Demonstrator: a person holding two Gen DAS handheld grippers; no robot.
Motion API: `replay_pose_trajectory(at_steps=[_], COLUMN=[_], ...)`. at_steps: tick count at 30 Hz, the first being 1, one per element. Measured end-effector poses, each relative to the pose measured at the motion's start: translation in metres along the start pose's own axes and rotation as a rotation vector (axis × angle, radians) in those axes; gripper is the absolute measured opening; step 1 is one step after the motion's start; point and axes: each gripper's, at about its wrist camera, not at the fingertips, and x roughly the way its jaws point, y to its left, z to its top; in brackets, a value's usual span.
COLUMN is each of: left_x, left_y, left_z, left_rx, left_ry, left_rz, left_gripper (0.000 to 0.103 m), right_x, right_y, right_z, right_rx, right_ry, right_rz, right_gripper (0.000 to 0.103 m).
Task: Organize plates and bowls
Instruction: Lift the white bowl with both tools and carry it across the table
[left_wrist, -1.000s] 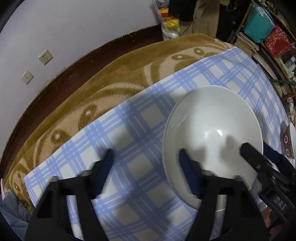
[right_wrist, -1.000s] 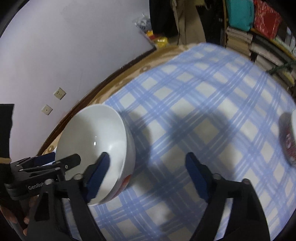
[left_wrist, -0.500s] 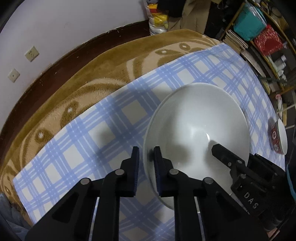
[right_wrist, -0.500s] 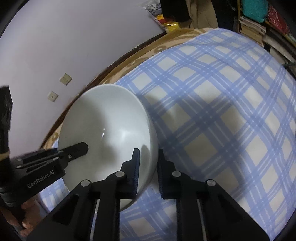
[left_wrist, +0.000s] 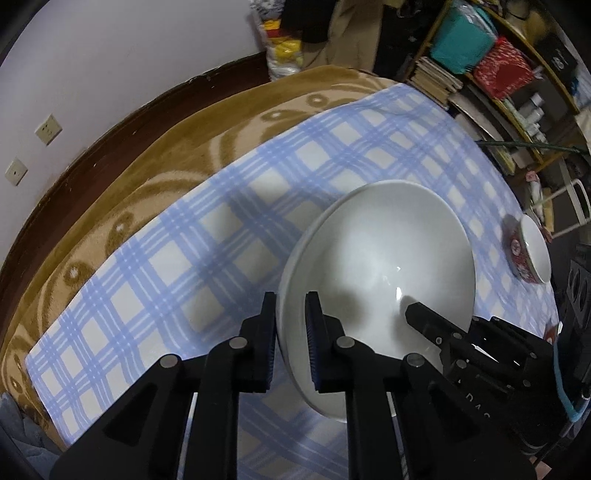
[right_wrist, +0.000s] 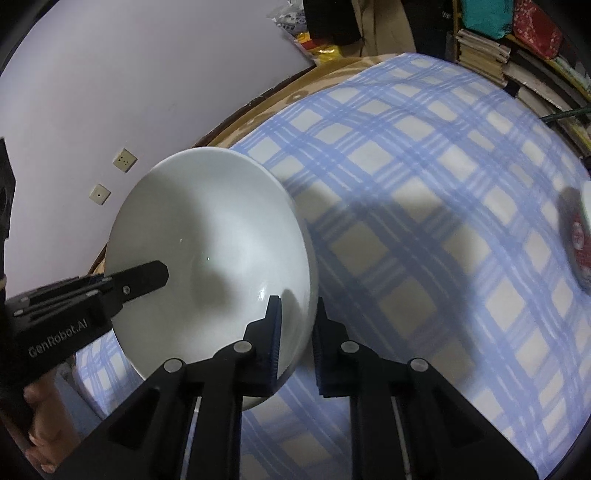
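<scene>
**Me:** Both tongs are pinched on one big white bowl. The left gripper has its jaws nearly together across the rim on the left side, one finger outside the wall and one inside. The right gripper does the same on the opposite rim.

**Partner:** Where's the bowl against the checked cloth?

**Me:** Above it, I judge, tilted, near the cloth's front edge. A shadow falls on the cloth beyond the bowl. The small red bowl sits well apart, toward the cloth's far right side.

**Partner:** So what's the trick now?

**Me:** Keep both hands level with each other. The glaze looks slick and each grip is thin, just on the rim. If one side rises faster, I reckon the bowl twists out. I'd move both together, slowly, with even pressure, and level the bowl before setting it down.

**Partner:** Destination?

**Me:** I can't tell from here.
</scene>
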Motion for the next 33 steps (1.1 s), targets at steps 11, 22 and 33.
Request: replay_pose_trajectory(at_steps=[11, 22, 33], left_x=[-0.039, -0.068, -0.059], left_y=[-0.065, -0.15, -0.237], left_z=[-0.019, -0.05, -0.091], left_rx=[0.029, 0.186, 0.308], left_ry=[-0.026, -0.068, -0.012], left_rz=[-0.064, -0.056, -0.109], left_gripper=[0.015, 0.015, 0.015], right_x=[-0.077, -0.142, -0.188], right_y=[-0.04, -0.085, -0.157], right_z=[-0.023, -0.066, -0.119], right_rx=[0.064, 0.079, 0.205], right_ry=[-0.09, -0.126, -0.154], right_rz=[-0.027, -0.095, -0.125], right_gripper=[0.016, 0.016, 0.016])
